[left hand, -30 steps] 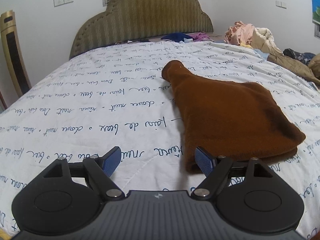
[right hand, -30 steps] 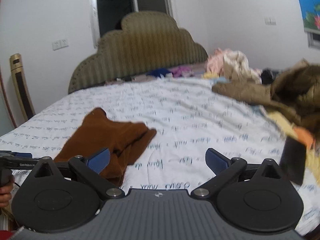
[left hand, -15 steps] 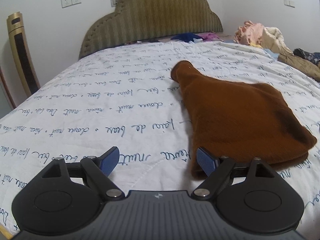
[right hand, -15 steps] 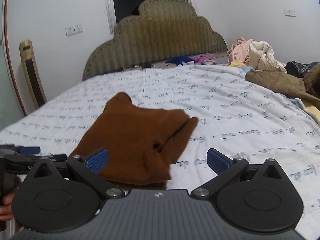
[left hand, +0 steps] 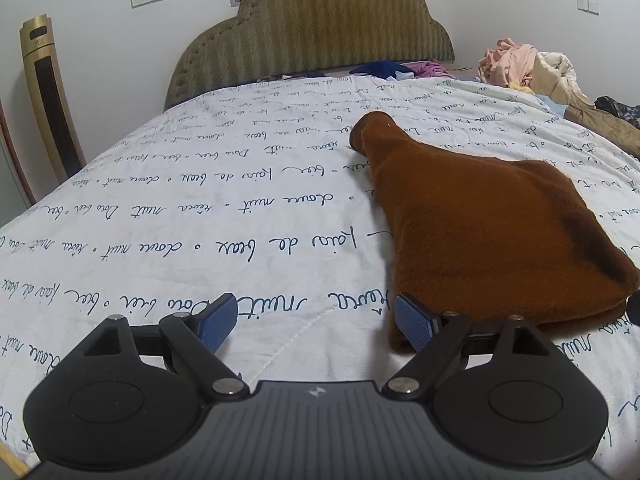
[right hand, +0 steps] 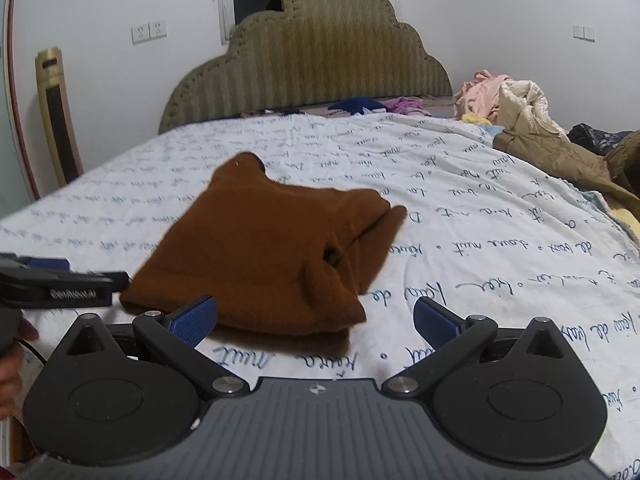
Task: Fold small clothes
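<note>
Left wrist view: my left gripper (left hand: 314,322) jaws wide apart, nothing held; right pad at the near left corner of the brown garment (left hand: 476,220), contact uncertain. Garment folded, lying on the white quilt with blue script (left hand: 200,208), its narrow end pointing far toward the olive headboard (left hand: 316,28). Right wrist view: my right gripper (right hand: 316,320) jaws wide apart, empty; the garment's near edge lies just beyond the gap, toward my left pad. Pile of clothes (right hand: 516,108) far right; gold tower fan (right hand: 56,116) far left
</note>
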Available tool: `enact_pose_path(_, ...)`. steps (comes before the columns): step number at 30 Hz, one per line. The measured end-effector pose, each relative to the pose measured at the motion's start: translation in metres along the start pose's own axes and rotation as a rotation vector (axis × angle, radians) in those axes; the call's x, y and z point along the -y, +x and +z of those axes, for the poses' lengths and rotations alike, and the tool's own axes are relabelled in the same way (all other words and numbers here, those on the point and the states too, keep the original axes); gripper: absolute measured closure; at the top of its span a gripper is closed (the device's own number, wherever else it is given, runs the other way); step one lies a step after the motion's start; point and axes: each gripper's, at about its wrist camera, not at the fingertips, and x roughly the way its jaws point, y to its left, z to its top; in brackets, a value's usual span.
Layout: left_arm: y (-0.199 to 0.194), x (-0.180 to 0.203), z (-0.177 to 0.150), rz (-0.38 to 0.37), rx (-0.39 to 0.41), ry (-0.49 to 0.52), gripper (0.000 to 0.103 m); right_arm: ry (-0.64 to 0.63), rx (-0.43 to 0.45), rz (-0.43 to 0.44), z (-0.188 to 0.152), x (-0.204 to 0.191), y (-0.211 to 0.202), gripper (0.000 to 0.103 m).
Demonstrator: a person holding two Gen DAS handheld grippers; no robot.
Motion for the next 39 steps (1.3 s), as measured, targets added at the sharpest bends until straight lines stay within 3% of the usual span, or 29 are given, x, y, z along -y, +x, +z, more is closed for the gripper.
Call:
enact_pose_path(15, 0.001, -0.004, -0.004, -0.010, -0.031, -0.009, 0.017, -0.009, -0.037, 0.007, -0.008, -0.006, 0.006, 0.000)
enact_pose_path(22, -0.010, -0.007, -0.013, -0.062, -0.056, -0.002, 0.016, -0.021, -0.048, 0.024, -0.013, -0.015, 0.002, 0.000)
enact_pose_path(39, -0.010, -0.008, -0.012, -0.046, -0.060, -0.010, 0.016, -0.010, -0.048, 0.013, -0.016, -0.011, -0.002, 0.000)
